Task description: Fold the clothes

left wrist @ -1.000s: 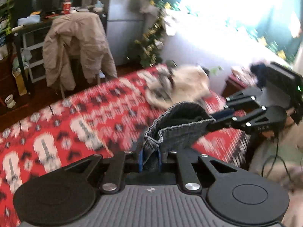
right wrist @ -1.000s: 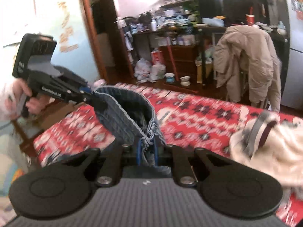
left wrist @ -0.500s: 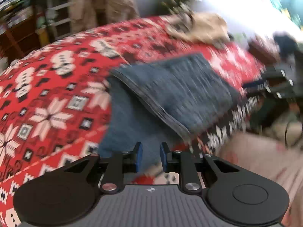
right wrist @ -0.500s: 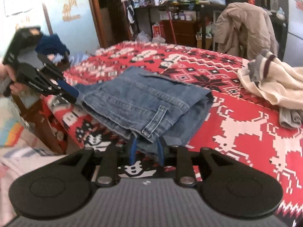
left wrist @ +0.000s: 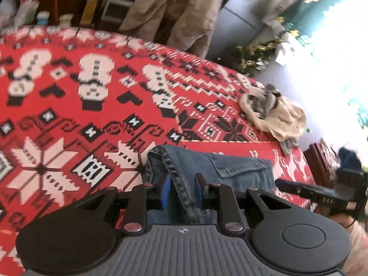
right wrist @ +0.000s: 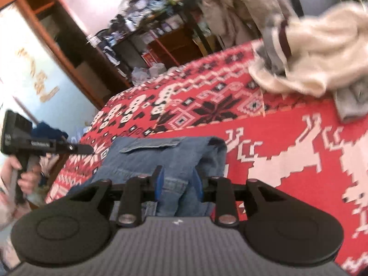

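Folded blue jeans (left wrist: 230, 172) lie on the red patterned bedspread (left wrist: 92, 96) at its near edge. My left gripper (left wrist: 181, 191) is open. A denim seam runs loosely between its blue pads (left wrist: 166, 191). In the right wrist view the jeans (right wrist: 161, 156) show a flap pocket on top. My right gripper (right wrist: 178, 184) is open too, its fingers either side of a raised denim fold. Each view shows the other gripper beside the jeans: the right gripper (left wrist: 279, 181) and the left gripper (right wrist: 90, 148), held by a hand (right wrist: 25, 177).
A cream sweater with grey striped cuffs (left wrist: 276, 112) lies crumpled further back on the bed (right wrist: 322, 53). A beige coat (left wrist: 179, 11) hangs on a chair behind the bed. Cluttered shelves (right wrist: 147, 30) stand beyond. The bed edge drops off near the jeans.
A second ago both grippers held the jeans up in the air, shut on them. The jeans then came down folded onto the bed, and both grippers opened and now sit low at their near edge.
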The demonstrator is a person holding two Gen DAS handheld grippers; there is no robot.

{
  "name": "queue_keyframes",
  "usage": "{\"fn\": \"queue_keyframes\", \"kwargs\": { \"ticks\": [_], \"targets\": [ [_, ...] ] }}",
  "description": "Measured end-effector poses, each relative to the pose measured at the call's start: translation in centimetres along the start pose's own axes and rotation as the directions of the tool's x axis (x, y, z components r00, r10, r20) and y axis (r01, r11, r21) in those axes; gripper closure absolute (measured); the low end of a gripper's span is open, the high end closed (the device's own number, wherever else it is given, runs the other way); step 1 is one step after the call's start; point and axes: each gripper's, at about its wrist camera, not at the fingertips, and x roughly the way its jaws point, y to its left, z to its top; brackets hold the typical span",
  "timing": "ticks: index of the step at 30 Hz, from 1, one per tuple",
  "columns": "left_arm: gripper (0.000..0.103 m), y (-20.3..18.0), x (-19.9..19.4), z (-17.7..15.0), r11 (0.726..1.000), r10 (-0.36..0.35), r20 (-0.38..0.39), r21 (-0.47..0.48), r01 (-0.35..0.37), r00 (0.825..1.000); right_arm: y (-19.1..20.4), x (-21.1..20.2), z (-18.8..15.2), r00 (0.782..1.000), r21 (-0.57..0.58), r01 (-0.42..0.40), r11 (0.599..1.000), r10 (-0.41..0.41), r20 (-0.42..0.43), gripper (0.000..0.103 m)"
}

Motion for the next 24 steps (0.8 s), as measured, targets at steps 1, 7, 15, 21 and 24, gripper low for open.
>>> {"fn": "queue_keyframes", "kwargs": {
  "ticks": [1, 7, 15, 21, 24],
  "targets": [
    [0.082, 0.3, 0.4, 0.2, 1.0, -0.013, -0.003, -0.02, 0.013, 1.0, -0.5, 0.5, 0.1, 1.0, 0.023, -0.001, 1.0, 0.001, -0.005, 0.071],
    [0.081, 1.5, 3.3, 1.5, 0.997, -0.02, -0.041, -0.074, 0.017, 0.999, -2.6, 2.5, 0.6, 0.997, 0.121, -0.071, 0.99, 0.075, -0.034, 0.071],
    [0.093, 1.1, 2.8, 2.0, 0.998, -0.038, 0.009, -0.046, 0.038, 0.999, -2.8, 5.2, 0.8, 0.991, 0.115, -0.108, 0.988, 0.115, -0.062, 0.09],
    [0.098, 2.6, 3.2, 2.3, 0.996, -0.02, 0.062, -0.09, 0.026, 0.998, -2.1, 5.3, 0.8, 0.994, 0.05, -0.077, 0.996, 0.08, -0.069, 0.096],
    [0.098, 3.1, 3.3, 2.0, 0.995, -0.023, 0.077, -0.095, 0.03, 0.997, -2.1, 5.4, 0.7, 0.995, 0.01, -0.063, 0.998, 0.064, -0.076, 0.096]
  ]
}}
